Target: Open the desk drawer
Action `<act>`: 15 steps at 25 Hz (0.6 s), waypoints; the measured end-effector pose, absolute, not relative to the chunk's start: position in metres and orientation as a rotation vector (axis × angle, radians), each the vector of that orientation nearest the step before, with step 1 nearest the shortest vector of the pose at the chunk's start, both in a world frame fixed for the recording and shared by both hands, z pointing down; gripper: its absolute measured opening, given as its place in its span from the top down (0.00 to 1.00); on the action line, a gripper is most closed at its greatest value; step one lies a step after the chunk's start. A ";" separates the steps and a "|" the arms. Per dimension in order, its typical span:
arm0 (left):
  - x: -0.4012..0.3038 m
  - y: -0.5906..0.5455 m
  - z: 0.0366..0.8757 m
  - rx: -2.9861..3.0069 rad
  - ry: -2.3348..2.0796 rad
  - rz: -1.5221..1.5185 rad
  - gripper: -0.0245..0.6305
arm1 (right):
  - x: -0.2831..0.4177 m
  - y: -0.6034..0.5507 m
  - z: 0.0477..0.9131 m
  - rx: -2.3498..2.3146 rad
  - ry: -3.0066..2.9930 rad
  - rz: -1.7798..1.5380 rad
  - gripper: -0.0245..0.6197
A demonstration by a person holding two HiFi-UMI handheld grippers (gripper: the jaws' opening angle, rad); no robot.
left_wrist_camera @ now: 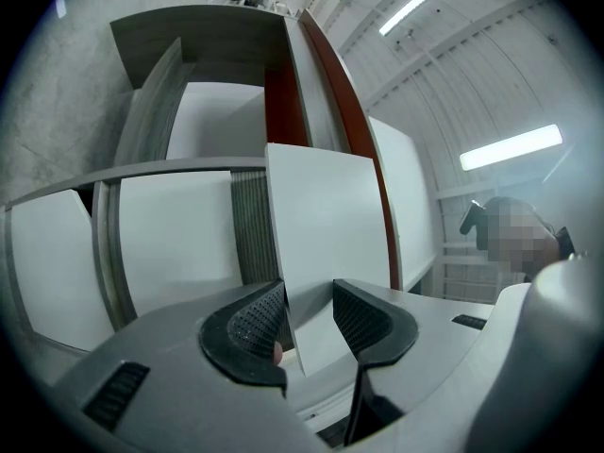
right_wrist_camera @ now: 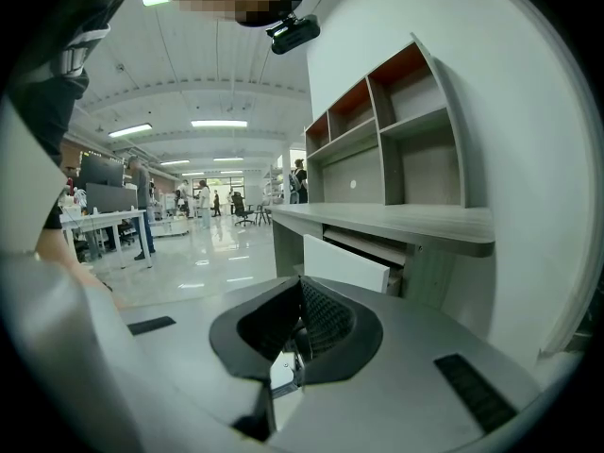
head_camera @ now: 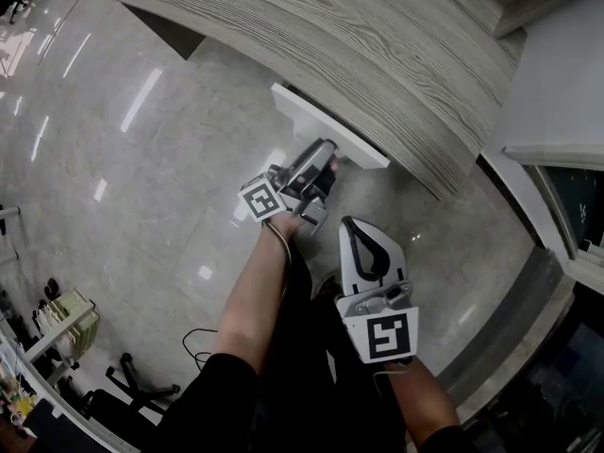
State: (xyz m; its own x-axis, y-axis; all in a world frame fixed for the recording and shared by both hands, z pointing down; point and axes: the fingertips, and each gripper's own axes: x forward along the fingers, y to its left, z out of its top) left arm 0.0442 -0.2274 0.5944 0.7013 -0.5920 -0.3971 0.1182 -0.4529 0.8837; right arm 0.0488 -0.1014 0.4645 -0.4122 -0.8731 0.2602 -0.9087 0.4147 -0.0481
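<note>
Two tools show in my head view: my left hand-held gripper [head_camera: 328, 163] and my right hand-held gripper [head_camera: 354, 226], both above a glossy grey floor [head_camera: 142, 159].

The left one reaches up to the desk drawer [head_camera: 316, 125], which stands partly pulled out from under the wood-grain surface [head_camera: 377, 36]. In the left gripper view its jaws are clamped on one end of the drawer's white front panel [left_wrist_camera: 321, 215]. The panel fills the gap between the two black ribbed pads [left_wrist_camera: 255, 321].

The right one hangs lower and nearer my body, well apart from the drawer and touching nothing. In the right gripper view its jaws are clenched together with nothing between them. Beyond them the drawer juts out below the surface's edge. Open shelves [right_wrist_camera: 396, 130] with red-brown backs rise above the surface against a white wall. People stand far off in the bright hall.
</note>
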 end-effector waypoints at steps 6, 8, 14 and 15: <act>0.042 -0.227 0.592 1.867 -0.369 -0.882 0.71 | 0.048 -0.103 0.468 1.559 -2.479 0.269 0.95; 0.043 -0.227 0.585 1.863 -0.361 -0.904 0.71 | 0.050 -0.104 0.468 1.552 -2.482 0.264 0.95; 0.036 -0.220 0.591 1.867 -0.392 -0.888 0.71 | 0.045 -0.099 0.466 1.527 -2.506 0.254 0.95; 0.036 -0.220 0.591 1.865 -0.391 -0.890 0.71 | 0.045 -0.098 0.466 1.523 -2.509 0.254 0.95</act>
